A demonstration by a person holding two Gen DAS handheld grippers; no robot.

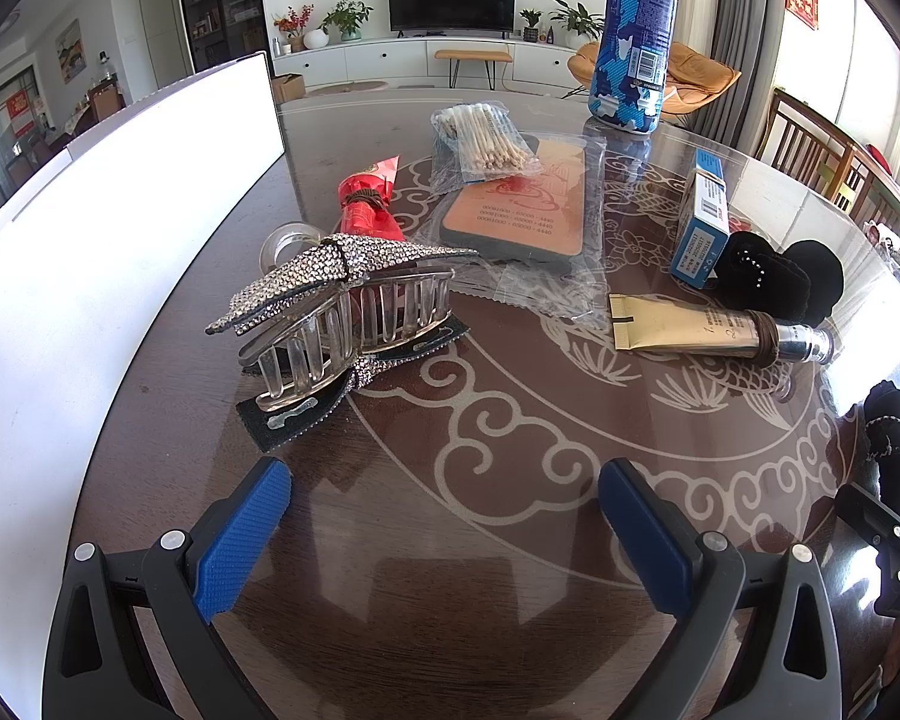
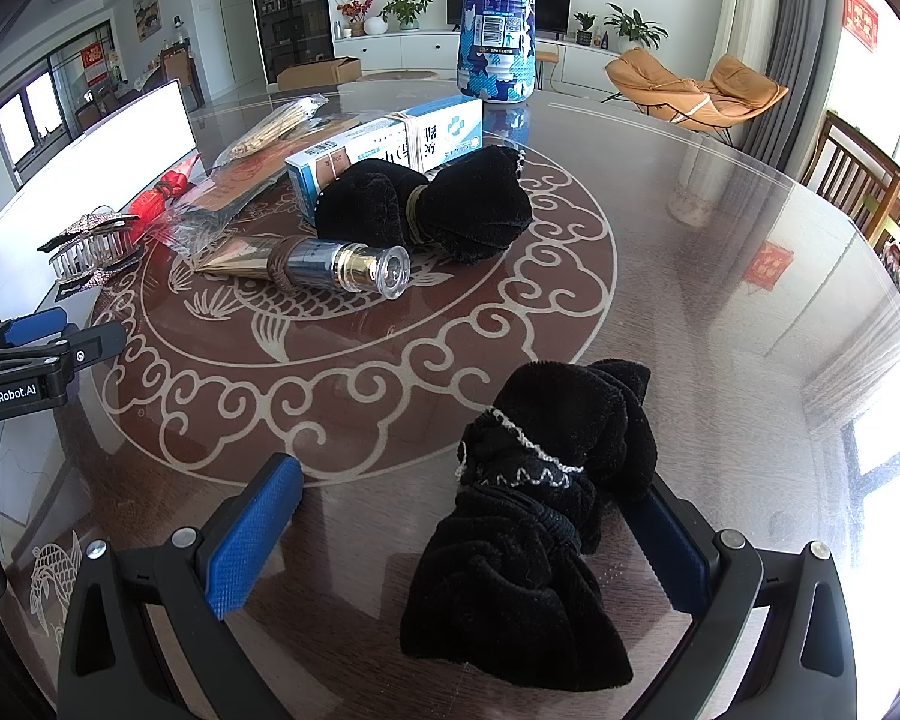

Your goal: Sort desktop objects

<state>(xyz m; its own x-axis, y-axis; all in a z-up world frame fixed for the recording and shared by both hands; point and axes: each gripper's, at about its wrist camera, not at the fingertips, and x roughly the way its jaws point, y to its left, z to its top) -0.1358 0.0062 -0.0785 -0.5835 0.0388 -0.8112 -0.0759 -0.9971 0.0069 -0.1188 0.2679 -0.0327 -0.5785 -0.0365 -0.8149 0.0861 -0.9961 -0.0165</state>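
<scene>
Right gripper fingers spread open, nothing clamped. Black velvet bow scrunchie laid on glass-topped counter between fingers, against right one, long axis along fingers. Left gripper open, empty, farther off.

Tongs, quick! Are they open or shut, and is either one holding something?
Left tongs: open, holding nothing.
Right tongs: open, with a black velvet bow between the fingers, against the right finger, not squeezed.
</scene>
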